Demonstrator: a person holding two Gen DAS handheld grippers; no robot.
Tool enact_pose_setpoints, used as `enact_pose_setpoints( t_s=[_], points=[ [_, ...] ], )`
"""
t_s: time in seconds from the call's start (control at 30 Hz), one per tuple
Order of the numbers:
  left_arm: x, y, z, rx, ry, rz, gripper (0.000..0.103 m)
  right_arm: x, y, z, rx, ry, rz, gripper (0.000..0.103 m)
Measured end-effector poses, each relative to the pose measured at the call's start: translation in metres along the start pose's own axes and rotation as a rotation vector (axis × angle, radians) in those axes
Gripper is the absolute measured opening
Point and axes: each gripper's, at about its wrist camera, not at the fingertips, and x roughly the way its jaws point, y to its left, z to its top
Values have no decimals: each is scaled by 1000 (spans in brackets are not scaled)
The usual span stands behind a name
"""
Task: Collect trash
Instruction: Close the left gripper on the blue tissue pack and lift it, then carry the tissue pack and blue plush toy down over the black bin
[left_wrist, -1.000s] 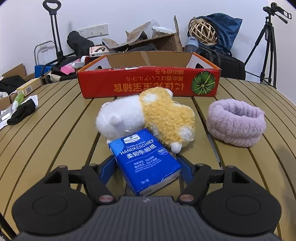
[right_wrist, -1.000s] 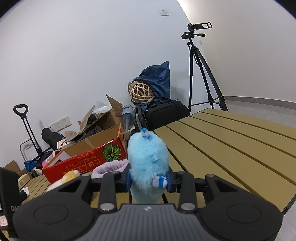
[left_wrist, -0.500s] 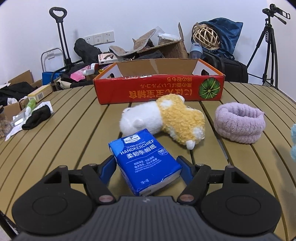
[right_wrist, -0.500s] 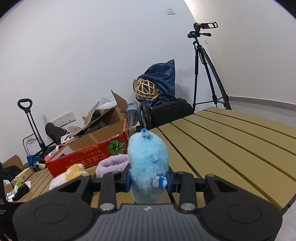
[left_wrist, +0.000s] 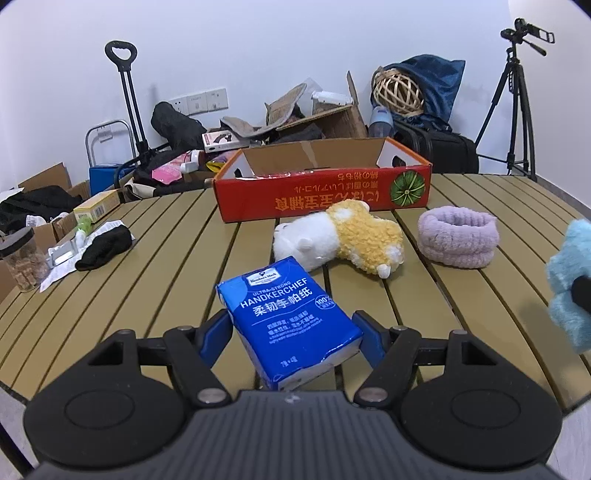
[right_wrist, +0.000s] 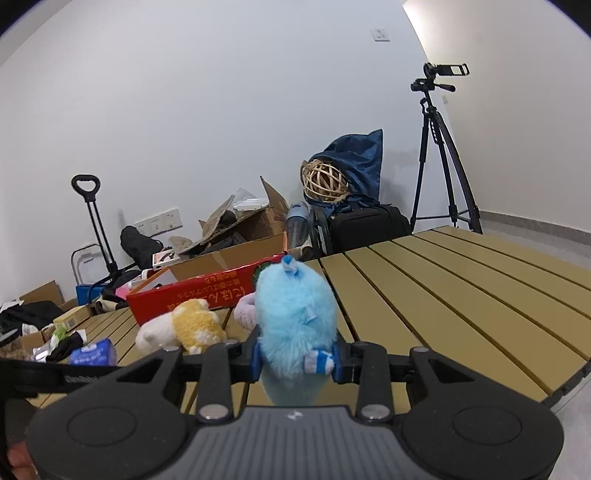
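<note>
A blue handkerchief pack (left_wrist: 291, 325) is clamped between the blue pads of the left gripper (left_wrist: 293, 328) and is held tilted above the slatted table (left_wrist: 155, 280); a fluffy light-blue plush toy (right_wrist: 295, 317) is gripped upright between the fingers of the right gripper (right_wrist: 295, 360) (its top tuft points upward). Beyond the pack, a white-and-yellow plush (left_wrist: 340, 240) is seen lying on the table, with a lilac fuzzy band (left_wrist: 458, 236) beside it on the right and a red cardboard tray (left_wrist: 321, 192) behind both; a black cloth (left_wrist: 105, 247) is seen lying on the table at the left, near a lidded jar (left_wrist: 22, 262).
</note>
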Motion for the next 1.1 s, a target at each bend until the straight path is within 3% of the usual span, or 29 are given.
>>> enact_pose_setpoints(
  t_s=[0.6,0.9,1.1],
  points=[
    [-74,32,-47,52,-65,-65,72,-48,24,-37,-122,1,12,33],
    [-95,49,-79,60,-52,-105,72,-83,43,-68,-170,35,45,33],
    [-103,60,-107,70,-17,-132,72,-97,51,-91,-200,106,58,33]
  ],
)
